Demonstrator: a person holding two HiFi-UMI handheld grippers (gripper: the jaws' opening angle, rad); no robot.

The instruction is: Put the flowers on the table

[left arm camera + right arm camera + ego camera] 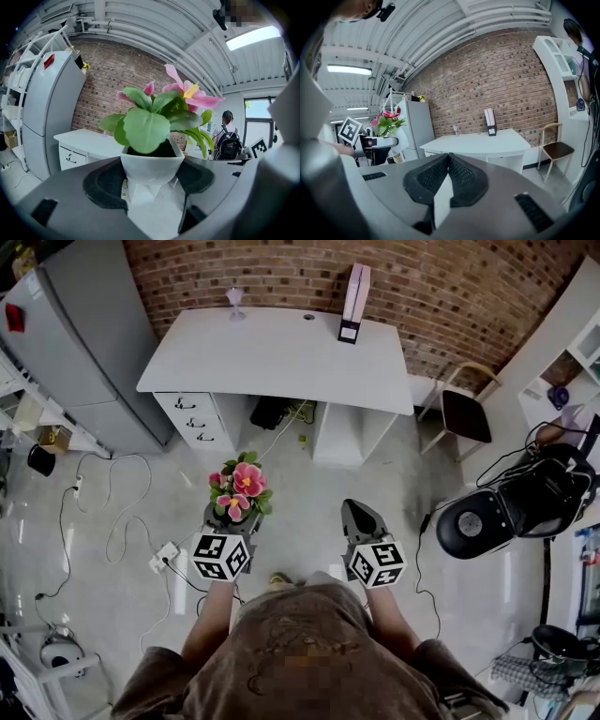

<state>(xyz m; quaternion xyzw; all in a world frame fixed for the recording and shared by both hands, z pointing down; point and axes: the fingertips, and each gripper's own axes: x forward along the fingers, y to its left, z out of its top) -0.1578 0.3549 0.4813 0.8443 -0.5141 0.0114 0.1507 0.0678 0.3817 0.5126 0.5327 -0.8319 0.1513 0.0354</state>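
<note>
At about ten o'clock in the head view stands a grey fridge (94, 343). Nearer, at eleven o'clock from the person, the left tongs (231, 515) are clamped on a small white pot (151, 165). Their dark pads (105, 180) press its sides, and the pot sits upright, carrying the flowers (242, 486) — pink blooms over broad green leaves. The flowers hang over the pale floor (309, 484), well apart from the white worktop (281, 357), which lies at twelve o'clock against the brick wall (450, 287). Along the worktop's far edge stand a small pale vase-like piece (234, 302) and an upright slim box (355, 296). The right tongs (357, 512), at one o'clock from the person, are pressed together with nothing between them. A chair (466, 415) with a dark seat stands at two o'clock, just beside the worktop's right end.
</note>
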